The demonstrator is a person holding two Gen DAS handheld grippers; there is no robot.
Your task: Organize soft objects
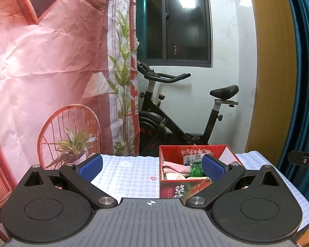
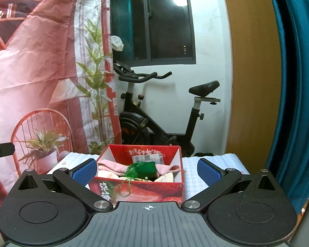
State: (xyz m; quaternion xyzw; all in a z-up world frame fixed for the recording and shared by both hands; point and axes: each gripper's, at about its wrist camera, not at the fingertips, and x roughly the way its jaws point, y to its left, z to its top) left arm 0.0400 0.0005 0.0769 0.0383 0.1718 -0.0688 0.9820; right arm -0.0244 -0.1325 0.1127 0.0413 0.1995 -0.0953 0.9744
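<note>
The left gripper (image 1: 152, 165) is wide open and holds nothing. Its blue pads (image 1: 91, 166) touch nothing. The right gripper (image 2: 147, 169) is wide open too, and it is empty.

The soft things are in the red box (image 2: 142, 189) on the table (image 2: 212, 160), which has a light checked cloth on it. In the box lie a pink cloth (image 2: 113, 165), a green stringy bundle (image 2: 144, 169) and some cream-colored cloth (image 2: 166, 178). What lies under them is hard to make out.

In the left wrist view, the right pad of the left gripper hides part of the red box (image 1: 175, 189), and the green bundle is half covered. In the right wrist view the whole box shows between the pads, with a green string hanging over its front wall.

Behind the table stand an exercise bike (image 2: 154, 111) and a pink printed curtain (image 1: 51, 61). A black piece of the other gripper pokes in at the edge of each view.
</note>
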